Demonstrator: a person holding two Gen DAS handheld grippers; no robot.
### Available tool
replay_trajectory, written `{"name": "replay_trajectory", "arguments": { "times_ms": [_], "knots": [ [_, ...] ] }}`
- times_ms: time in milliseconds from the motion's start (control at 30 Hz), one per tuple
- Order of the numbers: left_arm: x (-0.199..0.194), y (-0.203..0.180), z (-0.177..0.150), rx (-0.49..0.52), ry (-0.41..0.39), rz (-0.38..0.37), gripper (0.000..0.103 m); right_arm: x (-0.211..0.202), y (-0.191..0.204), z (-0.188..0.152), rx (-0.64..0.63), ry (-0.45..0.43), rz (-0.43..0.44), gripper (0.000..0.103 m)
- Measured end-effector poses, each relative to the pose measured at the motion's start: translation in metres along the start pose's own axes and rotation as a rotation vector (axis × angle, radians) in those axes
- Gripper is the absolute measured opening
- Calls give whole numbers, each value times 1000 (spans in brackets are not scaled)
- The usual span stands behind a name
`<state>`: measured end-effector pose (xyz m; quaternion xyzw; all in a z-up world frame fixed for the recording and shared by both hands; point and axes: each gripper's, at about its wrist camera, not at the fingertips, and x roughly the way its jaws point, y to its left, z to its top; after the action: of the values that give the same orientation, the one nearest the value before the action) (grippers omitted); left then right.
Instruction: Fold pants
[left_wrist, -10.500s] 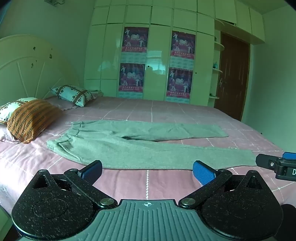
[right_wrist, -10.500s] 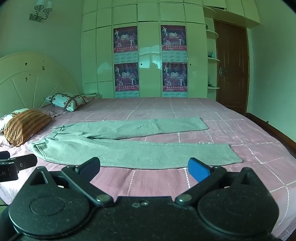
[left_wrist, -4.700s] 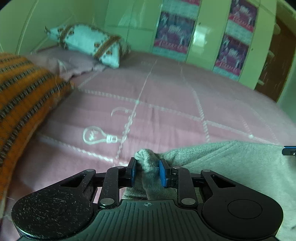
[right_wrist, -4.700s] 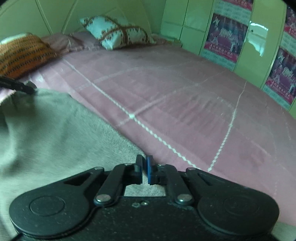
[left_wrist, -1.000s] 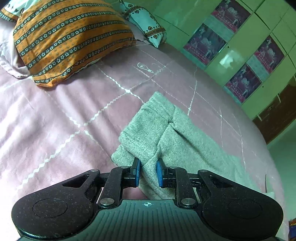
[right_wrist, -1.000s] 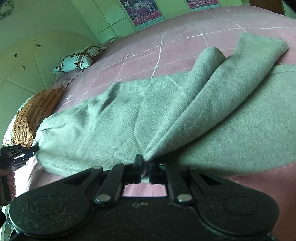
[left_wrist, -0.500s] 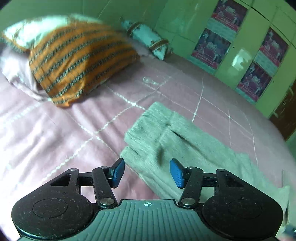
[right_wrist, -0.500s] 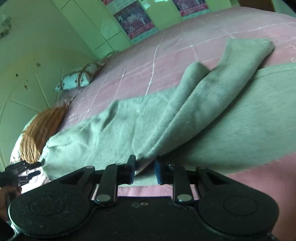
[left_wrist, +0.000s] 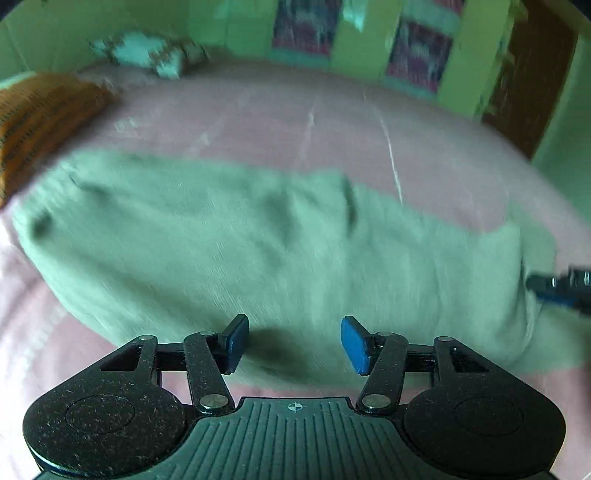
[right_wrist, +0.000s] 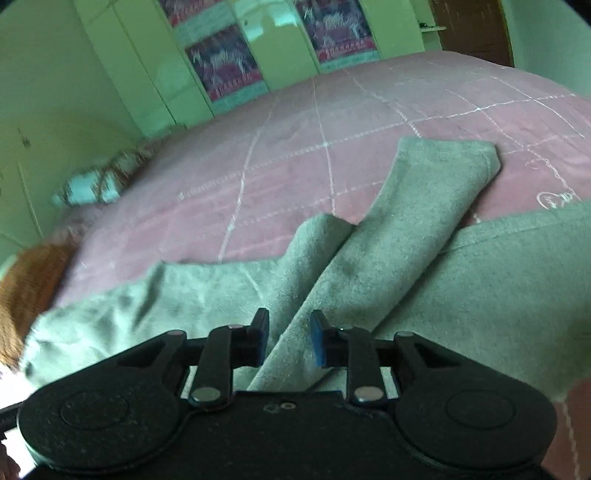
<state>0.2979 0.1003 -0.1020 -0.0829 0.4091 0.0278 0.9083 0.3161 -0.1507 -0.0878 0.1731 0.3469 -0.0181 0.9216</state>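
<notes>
The pants (right_wrist: 424, 295), grey-green fleecy fabric, lie flat on the pink bed (right_wrist: 332, 122) across the lower half of both views. One leg lies folded diagonally over the other, its cuff end pointing to the upper right of the right-wrist frame.

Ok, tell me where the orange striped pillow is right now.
The orange striped pillow sits at the far left edge of the left wrist view, on the pink quilted bedspread, just beyond the end of the grey-green pants.
</notes>
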Motion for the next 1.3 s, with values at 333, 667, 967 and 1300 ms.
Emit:
{"name": "replay_trajectory", "arguments": {
  "times_ms": [333, 667, 967, 1300],
  "knots": [
    [1, 7, -17, 33, -8, -33, 60, -46, -38, -49, 28, -37, -71, 0],
    [5, 7, -18, 28, -26, -34, 62, -58, -57, -21, 39, -155, -43, 19],
    [6, 9, -20, 9, -37, -39, 62, -27, -51, -2, -66, -79, -193, 0],
    [6, 9, -21, 17, -42, -46, 63, -70, -84, -39, 14, -178, -139, 10]
  ]
}}
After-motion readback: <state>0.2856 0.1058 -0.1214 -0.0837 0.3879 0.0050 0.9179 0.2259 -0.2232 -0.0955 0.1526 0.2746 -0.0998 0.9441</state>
